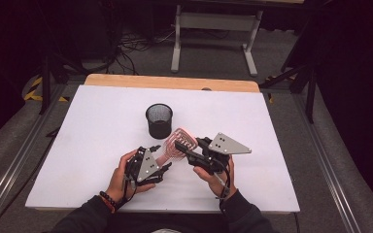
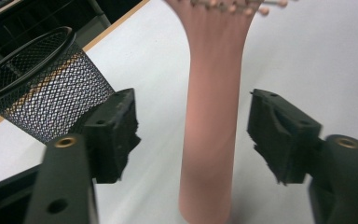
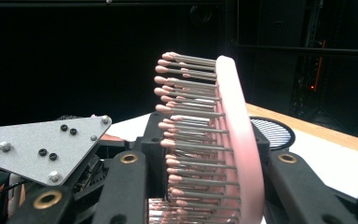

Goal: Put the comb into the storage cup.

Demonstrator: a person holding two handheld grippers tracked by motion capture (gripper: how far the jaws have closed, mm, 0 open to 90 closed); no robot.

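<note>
A pink hairbrush [image 1: 176,144] with metal bristles hangs above the white table [image 1: 92,141], just in front of a black mesh cup [image 1: 159,120]. My right gripper [image 1: 183,148] is shut on the brush's head [image 3: 237,140], bristles to the left in the right gripper view, where its jaws [image 3: 209,172] clamp both sides. My left gripper [image 1: 161,158] is open around the brush's handle [image 2: 209,130]. Its pads [image 2: 116,135] stand clear of the handle on both sides. The cup [image 2: 42,98] sits just beyond the left jaw.
The table's wooden far edge [image 1: 170,81] lies behind the cup. A desk frame [image 1: 213,29] and cables stand on the floor beyond. The left gripper's grey plate [image 3: 46,144] is close beside the brush head. White surface extends to the left and right of both hands.
</note>
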